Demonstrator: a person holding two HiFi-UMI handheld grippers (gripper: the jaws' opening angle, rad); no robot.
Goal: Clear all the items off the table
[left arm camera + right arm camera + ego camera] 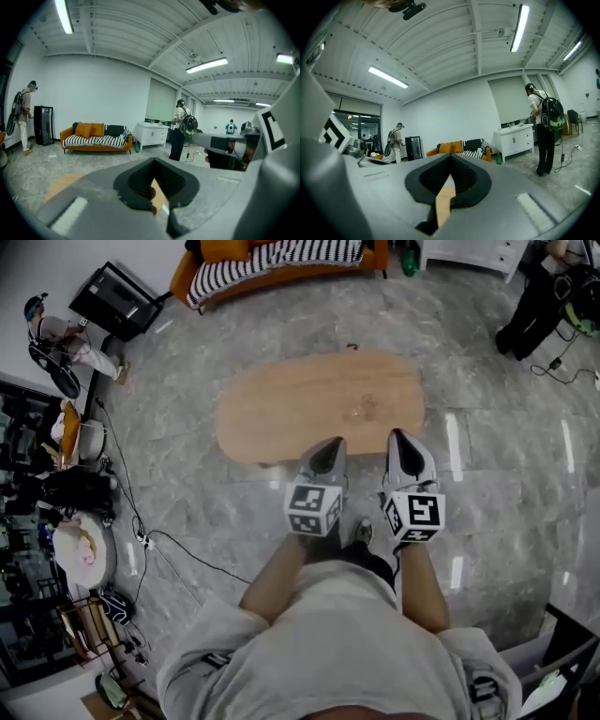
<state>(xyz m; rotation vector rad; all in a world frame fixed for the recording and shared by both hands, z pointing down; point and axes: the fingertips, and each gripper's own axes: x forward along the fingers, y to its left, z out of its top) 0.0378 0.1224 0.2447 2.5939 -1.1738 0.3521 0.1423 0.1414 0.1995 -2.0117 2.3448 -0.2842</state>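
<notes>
A grey marbled floor point(487, 493) spreads all round the bench point(319, 404), a long oval of pale wood that lies crosswise in the middle of the head view, its top showing as plain wood from edge to edge. Beyond the bench's far side stands an orange sofa point(281, 263) with a black-and-white striped cover. On the bench's near side stands the person point(328, 643) in a light top, forearms stretched toward it. A white cabinet point(469, 251) stands beyond the bench's far right end, and a black boxy unit point(117, 301) beyond its far left end. Two bystanders stand well apart from the bench, one point(66, 338) off its far left by the black unit and one in dark clothes point(539, 301) off its far right. The left tongs point(328, 448) and the right tongs point(401, 439) sit side by side, close together, their tips showing against the bench's near edge. Each pair is pressed together with nothing between. In each gripper view the dark pads meet, and only a sliver of the bench's wood shows through the notch. Marker cubes point(312, 509) ride behind the tips. A thin cable point(178, 554) trails over the floor off the bench's near left.
</notes>
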